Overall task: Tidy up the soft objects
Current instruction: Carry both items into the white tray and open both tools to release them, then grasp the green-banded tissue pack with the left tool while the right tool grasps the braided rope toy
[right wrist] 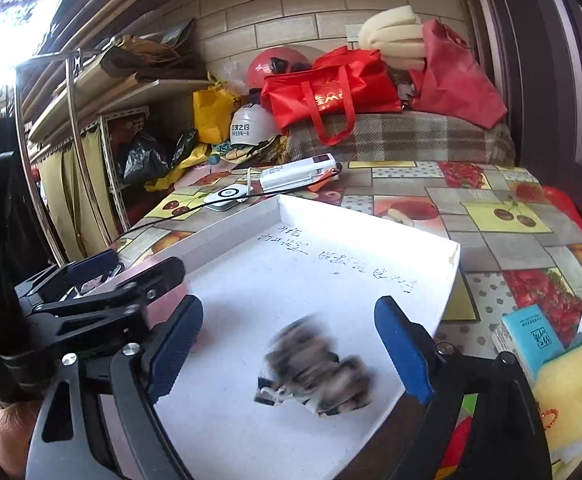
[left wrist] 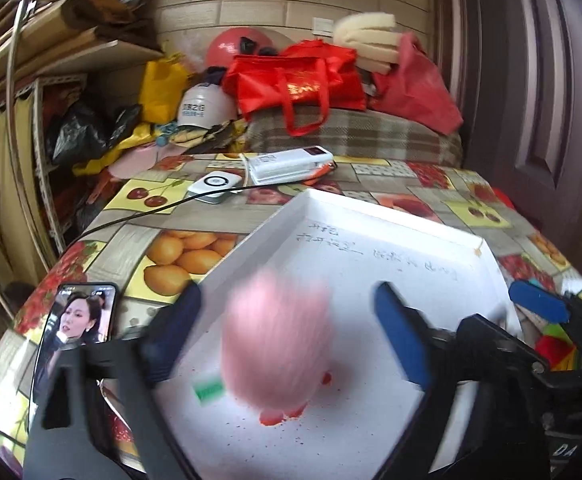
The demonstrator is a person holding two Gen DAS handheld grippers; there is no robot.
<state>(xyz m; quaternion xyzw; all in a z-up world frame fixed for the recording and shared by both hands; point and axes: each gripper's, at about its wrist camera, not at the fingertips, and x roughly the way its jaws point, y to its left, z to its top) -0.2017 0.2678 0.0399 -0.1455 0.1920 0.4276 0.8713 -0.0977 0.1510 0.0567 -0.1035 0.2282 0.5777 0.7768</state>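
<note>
The left gripper (left wrist: 287, 328) has its blue fingers wide apart. A fluffy pink toy (left wrist: 277, 340), blurry, sits between them over the flat white tray (left wrist: 371, 248), touching neither finger. Only the right view shows a fuzzy grey toy (right wrist: 317, 368) between the wide-open right gripper (right wrist: 291, 340), also in the tray.

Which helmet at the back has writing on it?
The white helmet, sitting low beside the yellow bag, has dark writing on its front. The red helmet is higher up behind the red bag and shows no writing.
</note>
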